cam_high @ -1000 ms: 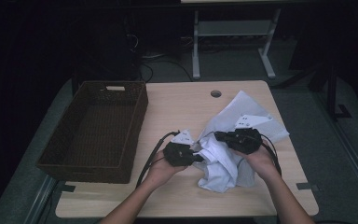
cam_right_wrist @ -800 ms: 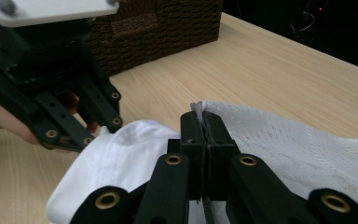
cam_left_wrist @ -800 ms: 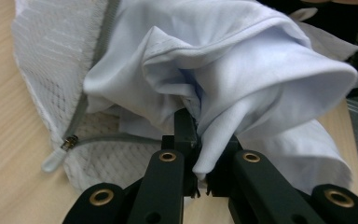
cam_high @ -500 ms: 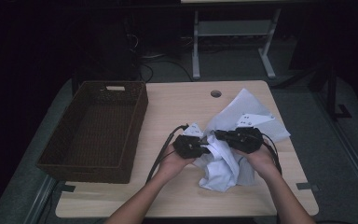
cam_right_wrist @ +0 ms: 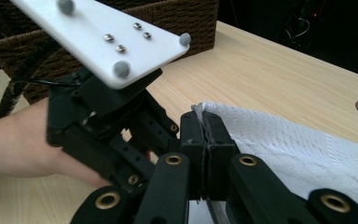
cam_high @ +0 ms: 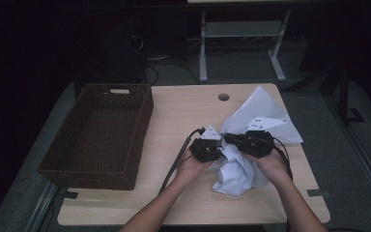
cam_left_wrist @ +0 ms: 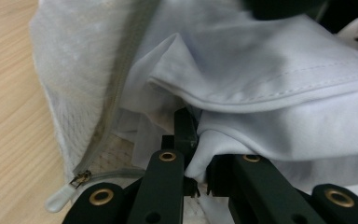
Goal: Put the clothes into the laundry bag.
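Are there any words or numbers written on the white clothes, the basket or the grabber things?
None: no words or numbers can be read.
White garment: plain cloth with a zipper.
Wicker basket: pale tag on its far rim, too small to read.
Left gripper's grey plate: bears screws, no writing.

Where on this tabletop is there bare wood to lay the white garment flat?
Bare wood lies between the wicker basket and the white garment, running up to the cable hole, and along the table's near edge. The right half is crowded: both hand-held grippers clamp the garment there.
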The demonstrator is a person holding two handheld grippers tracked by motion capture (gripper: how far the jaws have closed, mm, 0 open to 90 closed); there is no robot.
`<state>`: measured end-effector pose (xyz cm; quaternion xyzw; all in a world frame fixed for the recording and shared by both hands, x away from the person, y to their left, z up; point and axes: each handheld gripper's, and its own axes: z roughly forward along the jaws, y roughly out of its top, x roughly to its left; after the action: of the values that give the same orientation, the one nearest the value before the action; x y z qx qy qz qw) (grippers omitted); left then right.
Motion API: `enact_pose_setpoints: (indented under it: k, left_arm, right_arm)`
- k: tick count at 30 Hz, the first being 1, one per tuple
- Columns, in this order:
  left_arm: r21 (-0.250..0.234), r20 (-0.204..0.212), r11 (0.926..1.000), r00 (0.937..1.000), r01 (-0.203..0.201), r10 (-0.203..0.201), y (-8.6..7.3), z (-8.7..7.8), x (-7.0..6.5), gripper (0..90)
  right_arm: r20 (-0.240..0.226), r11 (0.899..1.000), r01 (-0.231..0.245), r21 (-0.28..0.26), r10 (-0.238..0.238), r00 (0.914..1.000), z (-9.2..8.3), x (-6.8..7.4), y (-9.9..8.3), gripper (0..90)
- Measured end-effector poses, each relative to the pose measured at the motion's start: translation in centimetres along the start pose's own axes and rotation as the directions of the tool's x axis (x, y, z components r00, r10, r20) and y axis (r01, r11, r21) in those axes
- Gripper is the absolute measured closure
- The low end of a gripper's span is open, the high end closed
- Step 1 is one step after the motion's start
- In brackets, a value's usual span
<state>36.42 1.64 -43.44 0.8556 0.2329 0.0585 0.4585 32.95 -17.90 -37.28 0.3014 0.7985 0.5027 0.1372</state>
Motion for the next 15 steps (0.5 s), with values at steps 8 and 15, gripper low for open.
enact_pose_setpoints:
  k: [8,15]
  left_arm:
    - [-0.031,-0.117,0.9957,0.9889,0.088,-0.091,0.2,0.6,2.0,85.2]
    - [-0.013,-0.148,0.9937,0.9827,0.111,-0.112,0.4,1.4,2.7,82.9]
  right_arm:
    - [-0.006,1.0,0.003,0.008,-0.003,1.0,-0.1,0.0,-0.1,88.2]
    - [-0.006,1.0,0.002,0.019,-0.002,1.0,0.0,0.0,-0.2,88.2]
